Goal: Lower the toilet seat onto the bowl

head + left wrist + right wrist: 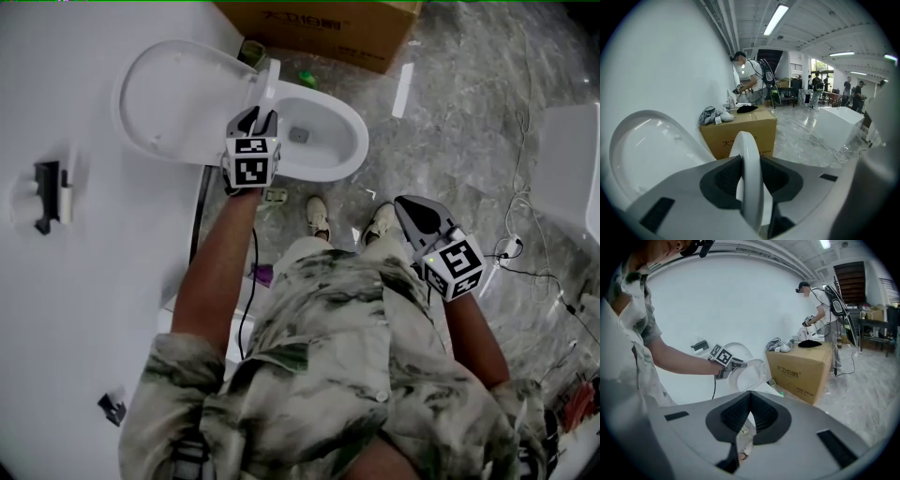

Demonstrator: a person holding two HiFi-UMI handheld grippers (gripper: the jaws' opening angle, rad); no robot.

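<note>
The left gripper (267,114) is clamped on the seat (271,80): in its own view the white rim runs up between the two dark pads, which press on it from either side near its top edge. The seat is raised off the bowl (330,141), edge-on in the head view, standing between the bowl and the lid (173,98). The lid leans back against the white wall (84,281), and a gap shows between it and the seat. The person's bare left forearm reaches forward from a patterned sleeve to this gripper. The right gripper (403,204) is closed with nothing in it; in its own view the pad tips meet in a point. It hangs off to the right, well apart from the toilet, over the grey marbled floor (459,122). From there it looks across at the left gripper and the seat. The person's two shoes (317,216) stand just before the bowl. Behind the toilet a brown box (319,28) sits on the floor by the wall, with grey cloth and a dark item on top of it in the gripper views. Cables (520,253) trail over the floor to the right. A black bracket (47,195) is fixed on the wall to the left of the lid. Farther back in the gripper views another person stands bent over by the wall beyond the box.
</note>
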